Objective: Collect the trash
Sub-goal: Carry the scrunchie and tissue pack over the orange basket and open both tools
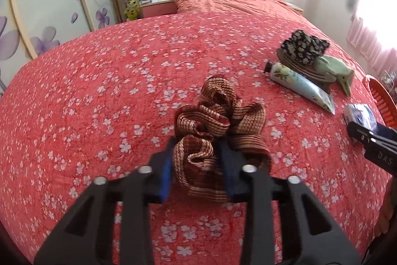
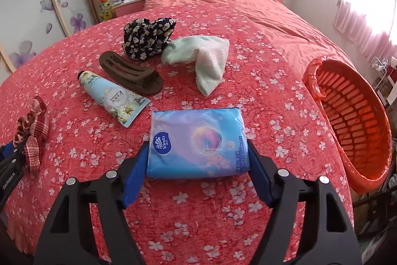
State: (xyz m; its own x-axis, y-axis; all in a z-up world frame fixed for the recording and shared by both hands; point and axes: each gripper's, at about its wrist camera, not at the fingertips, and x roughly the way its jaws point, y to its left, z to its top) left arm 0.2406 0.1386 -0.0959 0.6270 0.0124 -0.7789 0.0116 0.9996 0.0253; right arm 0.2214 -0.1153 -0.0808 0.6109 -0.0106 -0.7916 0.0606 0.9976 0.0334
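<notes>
A brown striped fabric scrunchie [image 1: 218, 111] lies bunched on the red flowered bedspread [image 1: 99, 91]. My left gripper [image 1: 196, 158] has its blue pads pressed on the scrunchie's near end. In the right wrist view a blue Vinda tissue pack [image 2: 198, 138] lies flat on the bedspread between the pads of my right gripper [image 2: 198, 153], which touch its two sides. The scrunchie [image 2: 32, 131] and the left gripper's fingers [image 2: 12, 158] also show at that view's left edge.
An orange plastic basket [image 2: 354, 121] with a red liner stands off the bed's right edge. Beyond the tissue pack lie a hand cream tube [image 2: 111, 93], a brown hair clip [image 2: 131, 73], a dark floral cloth [image 2: 146, 39] and a pale green sock [image 2: 206, 58]. Pillows sit far back.
</notes>
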